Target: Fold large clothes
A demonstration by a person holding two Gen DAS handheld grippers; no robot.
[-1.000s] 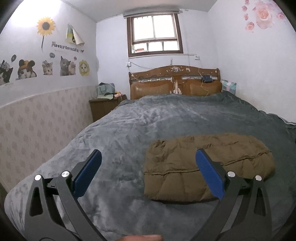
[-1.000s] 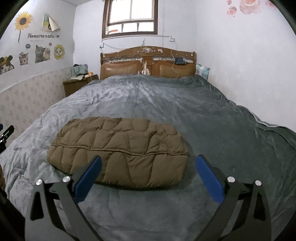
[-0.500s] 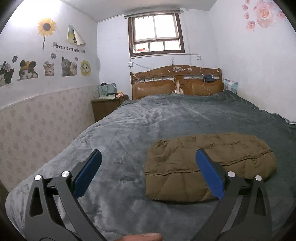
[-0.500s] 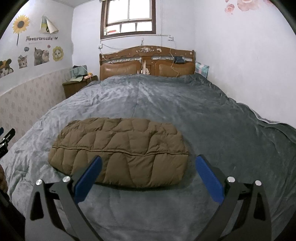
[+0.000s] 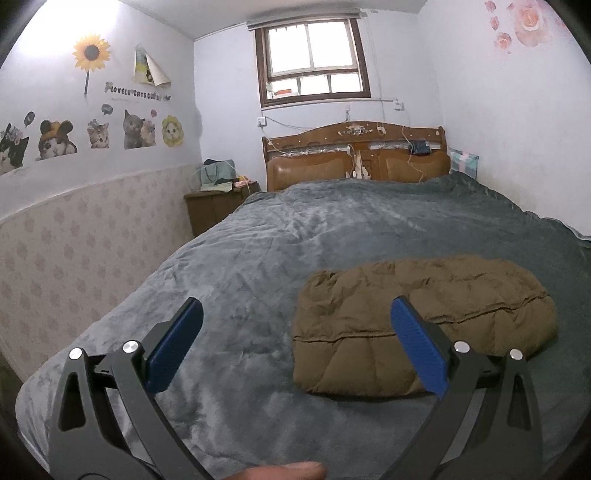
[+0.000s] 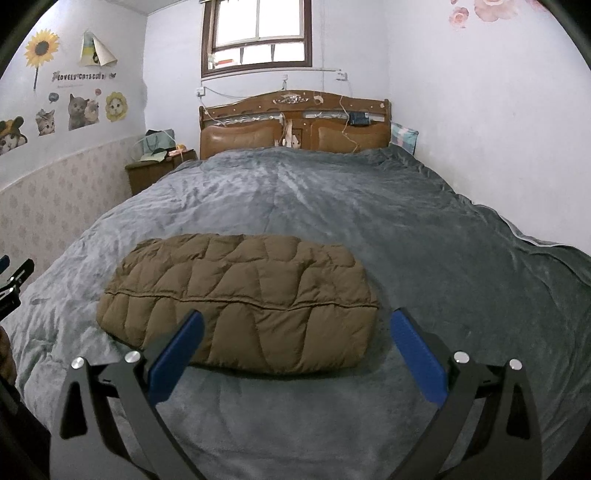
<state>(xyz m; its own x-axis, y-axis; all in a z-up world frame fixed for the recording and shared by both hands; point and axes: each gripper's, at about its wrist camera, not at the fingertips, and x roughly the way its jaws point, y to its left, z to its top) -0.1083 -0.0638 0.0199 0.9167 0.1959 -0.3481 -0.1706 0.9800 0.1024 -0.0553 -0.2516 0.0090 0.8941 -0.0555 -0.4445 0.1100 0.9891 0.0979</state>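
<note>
One folded brown jacket (image 6: 236, 295) on one grey bed (image 6: 332, 199). Two grippers near the bed's foot: left gripper (image 5: 295, 339), right gripper (image 6: 295, 339). One nightstand (image 6: 155, 166) beside the bed, one window (image 6: 258, 35) above it.

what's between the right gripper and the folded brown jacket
Only bare grey blanket lies between the open right gripper and the brown jacket, which rests just ahead, untouched; the right wrist view shows it.

A home bedroom: a wide bed (image 6: 332, 206) under a grey blanket, carved wooden headboard (image 6: 295, 122), cluttered nightstand (image 5: 214, 206), a window (image 5: 314, 62) above, and cat stickers (image 5: 136, 127) along the wall.
</note>
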